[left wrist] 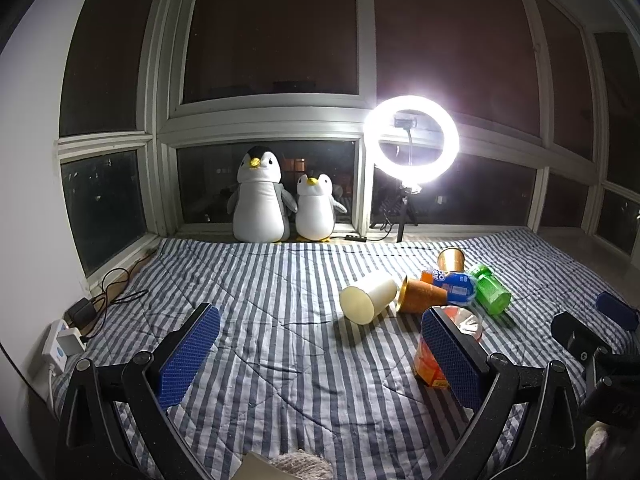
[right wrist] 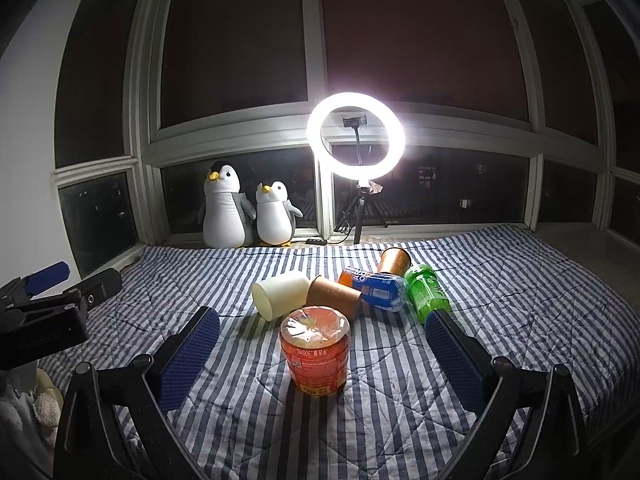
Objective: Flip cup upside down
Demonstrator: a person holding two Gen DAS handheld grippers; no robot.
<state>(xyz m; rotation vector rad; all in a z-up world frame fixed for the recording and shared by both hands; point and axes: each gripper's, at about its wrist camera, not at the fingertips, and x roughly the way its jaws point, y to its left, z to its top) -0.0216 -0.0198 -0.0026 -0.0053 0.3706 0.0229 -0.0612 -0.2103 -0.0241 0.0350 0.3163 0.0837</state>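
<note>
1. From my left wrist view, the left claw (left wrist: 320, 360) is spread wide over the blue-and-white striped quilt (left wrist: 280, 380) with nothing between its blue pads. Only this view shows the white power strip with black adapter (left wrist: 66, 340) at the left edge.
2. The right claw's (left wrist: 592, 328) tips poke in at the right edge there.
3. My right wrist view shows the right claw (right wrist: 322, 354) also spread wide and gripping nothing. The red-orange plastic jar with clear film lid (right wrist: 314, 350) stands upright between its fingers, untouched; in the left view this jar is half hidden behind a pad.
4. The left claw (right wrist: 60, 286) appears at the left edge of the right view.
5. The cream-white plastic cup (left wrist: 370, 294) lies on its side on the quilt at centre frame, mouth toward the cameras and slightly left.
6. Its base end meets the brown paper cup with gold interior (left wrist: 424, 298), also lying down.
7. Behind these are a blue-and-orange bottle (left wrist: 452, 282), a green plastic bottle (left wrist: 490, 288) and an upright brown cup (left wrist: 451, 260).
8. Two plush penguins (left wrist: 280, 200) and a glowing ring light (left wrist: 412, 136) stand by the window.
</note>
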